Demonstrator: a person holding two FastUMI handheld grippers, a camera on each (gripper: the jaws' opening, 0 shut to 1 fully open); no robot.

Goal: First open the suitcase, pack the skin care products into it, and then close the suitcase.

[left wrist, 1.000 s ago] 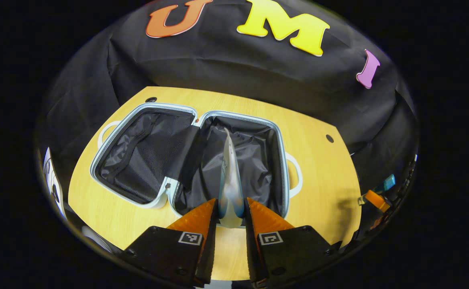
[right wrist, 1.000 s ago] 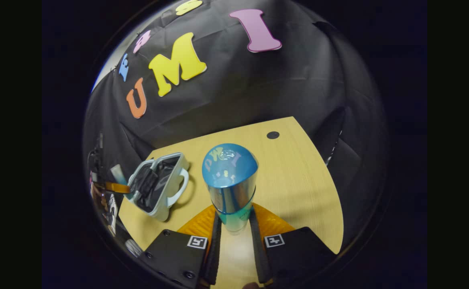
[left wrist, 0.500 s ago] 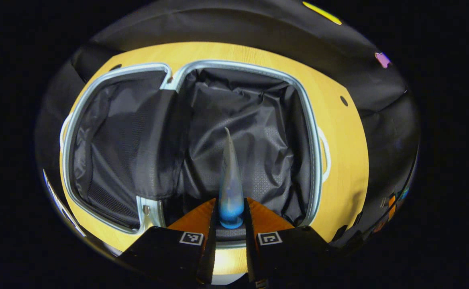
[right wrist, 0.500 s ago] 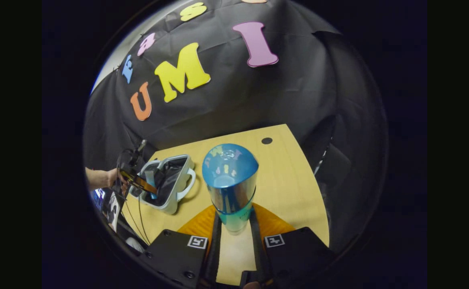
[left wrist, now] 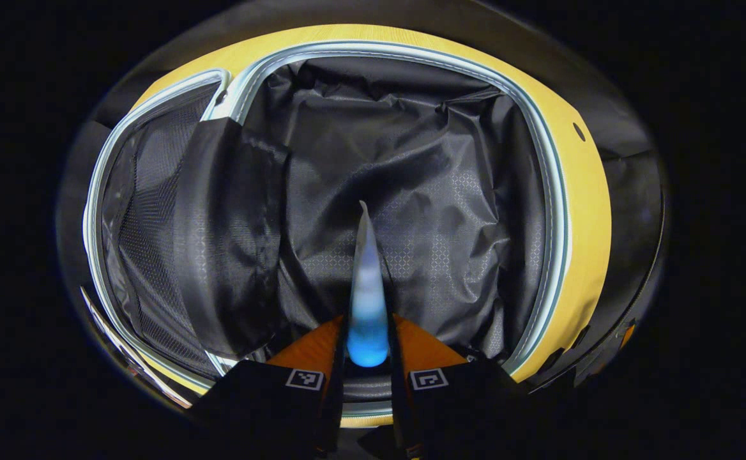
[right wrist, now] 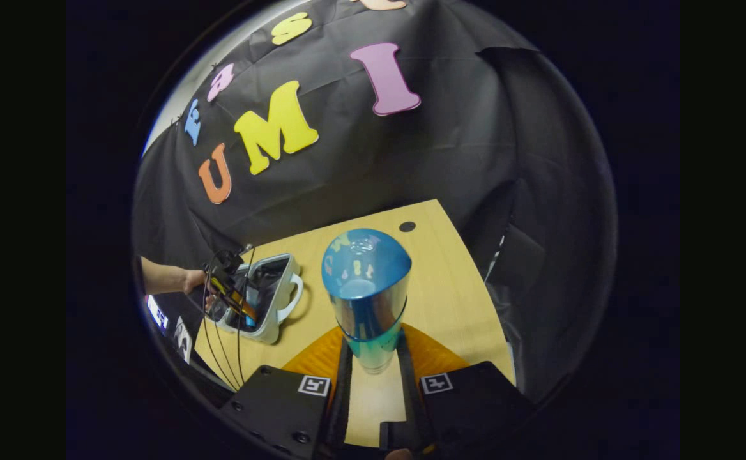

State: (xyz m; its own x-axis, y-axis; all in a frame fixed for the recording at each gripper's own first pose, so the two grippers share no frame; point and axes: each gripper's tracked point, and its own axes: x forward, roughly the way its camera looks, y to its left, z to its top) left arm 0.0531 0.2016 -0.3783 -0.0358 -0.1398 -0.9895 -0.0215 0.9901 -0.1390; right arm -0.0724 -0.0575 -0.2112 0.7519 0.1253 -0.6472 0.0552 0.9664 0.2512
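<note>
A: While the tube (left wrist: 366,300) is clamped between the left gripper (left wrist: 366,348) fingers, where is it held?

B: Ahead, over the suitcase (left wrist: 411,211) lining; lowered, then released. Bottle (right wrist: 365,294) pinched by right gripper (right wrist: 373,364), kept upright.

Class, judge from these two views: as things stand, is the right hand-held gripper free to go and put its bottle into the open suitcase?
Probably not yet. The right hand-held gripper grips the blue bottle well away from the suitcase, and the left hand-held gripper, holding a tube, sits in the opening.
</note>
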